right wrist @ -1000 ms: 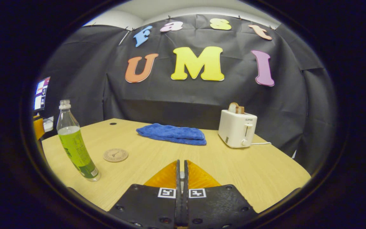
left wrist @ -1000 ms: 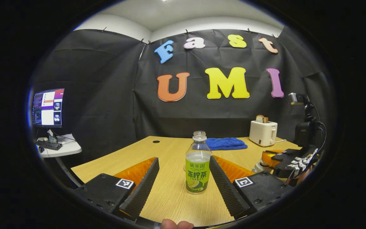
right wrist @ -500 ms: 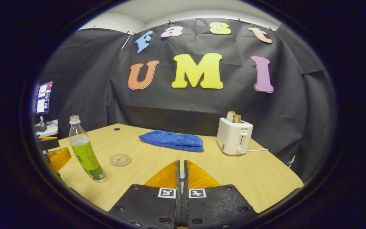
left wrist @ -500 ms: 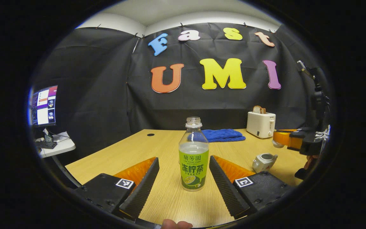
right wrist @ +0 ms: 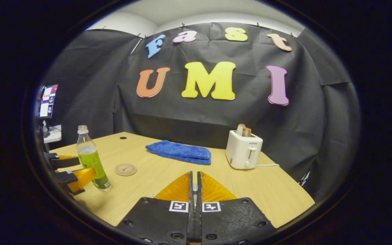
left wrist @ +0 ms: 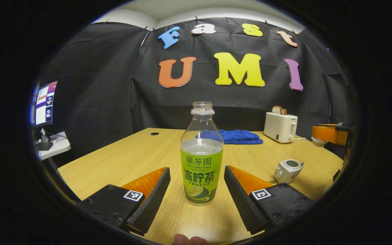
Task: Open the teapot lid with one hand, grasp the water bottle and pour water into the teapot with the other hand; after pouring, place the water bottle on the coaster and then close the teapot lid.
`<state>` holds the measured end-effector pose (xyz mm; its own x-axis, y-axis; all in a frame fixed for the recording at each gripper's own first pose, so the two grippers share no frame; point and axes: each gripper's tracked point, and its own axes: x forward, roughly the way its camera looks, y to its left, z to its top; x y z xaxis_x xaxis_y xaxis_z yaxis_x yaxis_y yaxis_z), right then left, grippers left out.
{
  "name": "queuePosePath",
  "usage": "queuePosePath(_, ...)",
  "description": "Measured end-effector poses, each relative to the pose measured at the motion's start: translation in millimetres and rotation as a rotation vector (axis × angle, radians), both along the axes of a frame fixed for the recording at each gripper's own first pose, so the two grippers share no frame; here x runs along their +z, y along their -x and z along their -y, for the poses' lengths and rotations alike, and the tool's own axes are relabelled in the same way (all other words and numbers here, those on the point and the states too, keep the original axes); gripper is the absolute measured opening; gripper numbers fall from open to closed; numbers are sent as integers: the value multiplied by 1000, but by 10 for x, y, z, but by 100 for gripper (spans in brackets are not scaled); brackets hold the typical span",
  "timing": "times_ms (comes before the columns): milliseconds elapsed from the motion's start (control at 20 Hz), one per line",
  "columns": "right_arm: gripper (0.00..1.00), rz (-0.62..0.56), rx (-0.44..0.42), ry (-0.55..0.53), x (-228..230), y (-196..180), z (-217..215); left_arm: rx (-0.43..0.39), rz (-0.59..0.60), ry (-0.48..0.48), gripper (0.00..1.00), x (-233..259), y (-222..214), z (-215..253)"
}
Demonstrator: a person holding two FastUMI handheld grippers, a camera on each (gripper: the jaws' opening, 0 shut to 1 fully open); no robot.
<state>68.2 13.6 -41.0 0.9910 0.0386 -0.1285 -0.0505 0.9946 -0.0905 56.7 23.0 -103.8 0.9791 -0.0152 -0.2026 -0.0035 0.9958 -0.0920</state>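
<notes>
The bottle (left wrist: 201, 154) is standing upright on the table (left wrist: 128, 160), uncapped and partly filled, and is being framed between the spread fingers of the left gripper (left wrist: 197, 178), neither finger touching it. The teapot (left wrist: 288, 169) is sitting open-topped to the right, well apart from the bottle. The right gripper (right wrist: 193, 185) is being held with its fingers pressed together on something small and pale, probably the lid, though this cannot be confirmed. The coaster (right wrist: 125, 169) is lying just beside the bottle. Risks are being noted: if the fingers are being closed off-centre, the bottle is likely being tipped and water spilled; a soft wall being squeezed hard may be forcing water out of the open neck.
</notes>
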Motion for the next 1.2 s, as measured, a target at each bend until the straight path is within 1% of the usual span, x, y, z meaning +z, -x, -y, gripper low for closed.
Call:
queuePosePath(300, 0, -29, -1, 2, -68, -17, 75, 2, -38, -4, 100, -139, -129, 33)
queuePosePath(400, 0, -36, 2, 1, -85, -18, 82, -2, -45, -6, 98, -168, -136, 57)
queuePosePath(500, 0, -41, 6, 3, -96, -24, 83, 2, -50, -16, 94, -184, -142, 65)
queuePosePath(650, 0, -43, 9, 3, -103, -9, 111, 5, -50, -31, 82, -191, -157, 58)
queuePosePath(700, 0, -43, 8, 2, -97, -5, 129, 4, -53, -34, 80, -192, -161, 71)
queuePosePath(800, 0, -43, 7, 1, -93, 13, 160, -7, -57, -49, 79, -181, -160, 86)
queuePosePath(900, 0, -47, 8, -1, -110, 24, 206, -20, -63, -100, 78, -131, -175, 64)
queuePosePath(1000, 0, -52, 9, -2, -131, 29, 243, -38, -42, -166, 77, -6, -176, 52)
queuePosePath(1200, 0, -72, 17, 4, -205, 52, 336, -60, -11, -349, 75, 223, -163, 10)
